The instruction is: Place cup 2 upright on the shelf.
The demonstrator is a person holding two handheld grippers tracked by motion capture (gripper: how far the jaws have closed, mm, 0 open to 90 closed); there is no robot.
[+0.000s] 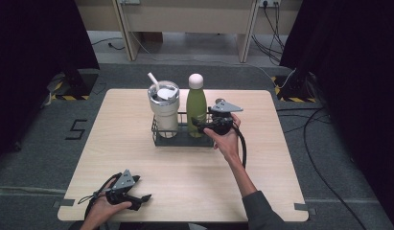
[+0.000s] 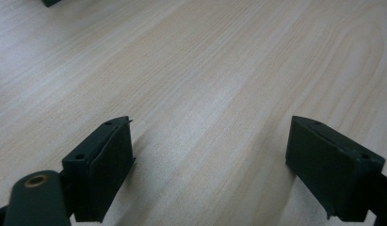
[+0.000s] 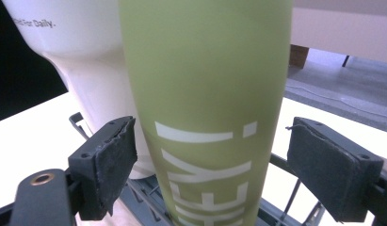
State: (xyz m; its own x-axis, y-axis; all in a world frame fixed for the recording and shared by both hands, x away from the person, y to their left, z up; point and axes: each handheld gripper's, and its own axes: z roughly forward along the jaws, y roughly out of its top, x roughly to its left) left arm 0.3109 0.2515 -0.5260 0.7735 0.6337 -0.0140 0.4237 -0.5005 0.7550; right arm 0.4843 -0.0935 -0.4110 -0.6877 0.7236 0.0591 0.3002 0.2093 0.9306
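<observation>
Green bottle's (image 3: 205, 117) top and base beyond the right gripper view's edges, white lettering cropped.

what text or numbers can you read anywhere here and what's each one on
"For Daily." on the white tumbler, the end of a line cut off at the picture's edge.
"HEY!" in white letters running along the green bottle; the lowest letter is cut off, so this is my best reading.
"5" marked in black on the grey floor left of the table.
</observation>
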